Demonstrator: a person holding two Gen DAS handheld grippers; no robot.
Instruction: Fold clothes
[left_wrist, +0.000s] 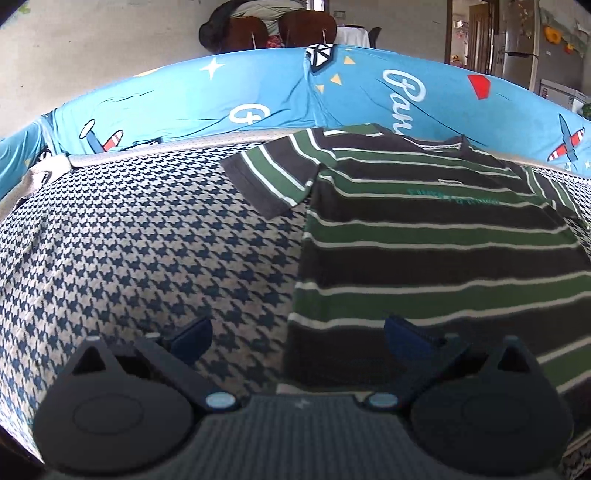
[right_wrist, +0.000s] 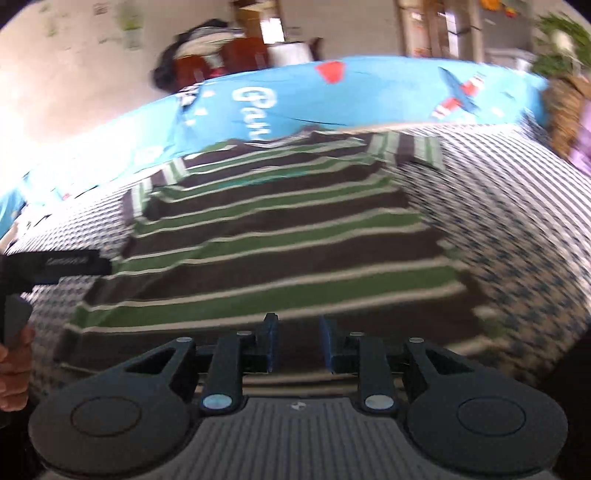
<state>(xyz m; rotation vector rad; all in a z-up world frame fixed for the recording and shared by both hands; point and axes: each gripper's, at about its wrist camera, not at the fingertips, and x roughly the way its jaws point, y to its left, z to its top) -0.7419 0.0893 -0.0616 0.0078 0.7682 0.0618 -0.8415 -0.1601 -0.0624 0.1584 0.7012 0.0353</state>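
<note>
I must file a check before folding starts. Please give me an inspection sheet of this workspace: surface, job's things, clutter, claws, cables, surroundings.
Surface: houndstooth cover, mostly flat; blue printed sheet along the far edge.
Job's things: striped shirt spread flat, both sleeves out, not yet folded.
Clutter: nothing seen on the cover.
Claws: left claw open wide over the shirt's side edge, holding nothing; right claw open with a narrow gap above the hem, nothing between the pads.
Cables: nothing seen.
Surroundings: chairs and a fridge behind; right view blurred; a hand at its left edge.
</note>
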